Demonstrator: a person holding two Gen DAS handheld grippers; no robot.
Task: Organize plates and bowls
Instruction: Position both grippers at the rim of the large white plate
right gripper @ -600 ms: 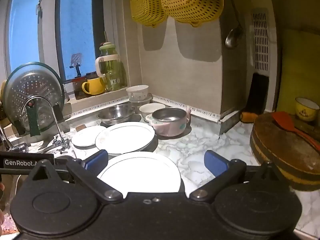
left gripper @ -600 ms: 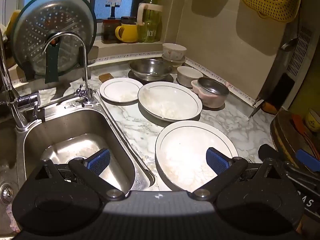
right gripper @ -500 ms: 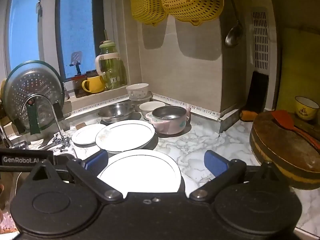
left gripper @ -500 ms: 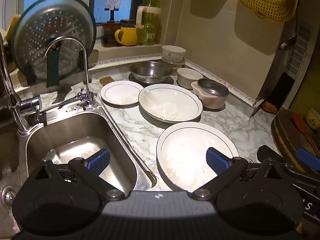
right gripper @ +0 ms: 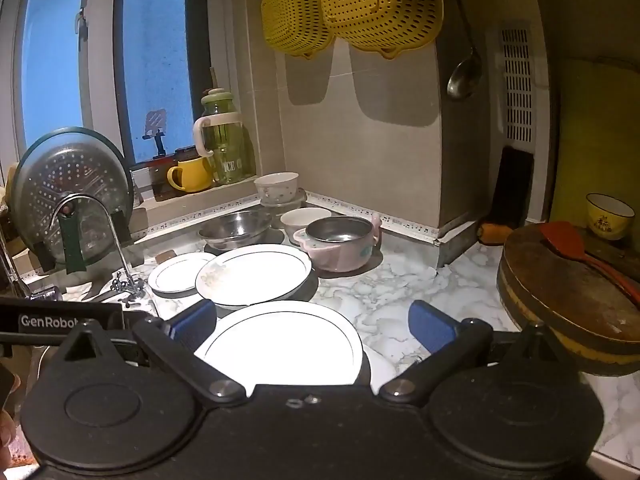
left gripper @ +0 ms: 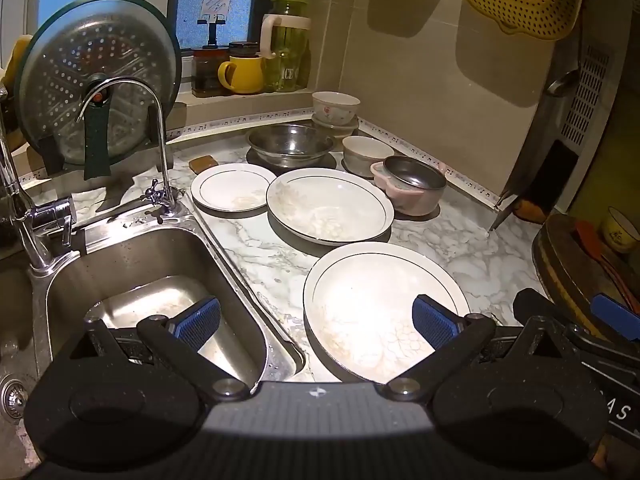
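Left tool [left gripper: 316, 320]: held released, blue pads spread wide, nothing grasped; one pad is seen over the steel sink [left gripper: 132, 264], the other over the near plate [left gripper: 384, 312].

Right tool [right gripper: 312, 324]: likewise released, pads wide apart, nothing between them but the near plate [right gripper: 280, 344] lying just ahead on the marble desk [right gripper: 400, 292].

Items ahead of the tools, listed nearest to farthest:
- Near plate: large, white, rimmed with a thin line, flat on the desk beside the sink edge.
- Deep plate [left gripper: 330, 210]: just beyond the near plate, residue visible inside.
- Small plate [left gripper: 232, 192]: to the left of the deep plate, beside the faucet [left gripper: 160, 140].
- Pink pot [left gripper: 412, 190] with steel insert: to the right of the deep plate.
- Steel bowl [left gripper: 290, 146]: behind the plates.
- White bowl [left gripper: 366, 154]: between the steel bowl and the pink pot.
- Flowered bowl [left gripper: 335, 107]: stacked on other dishes in the far corner.

Far right of the right tool: round chopping block [right gripper: 568, 296].
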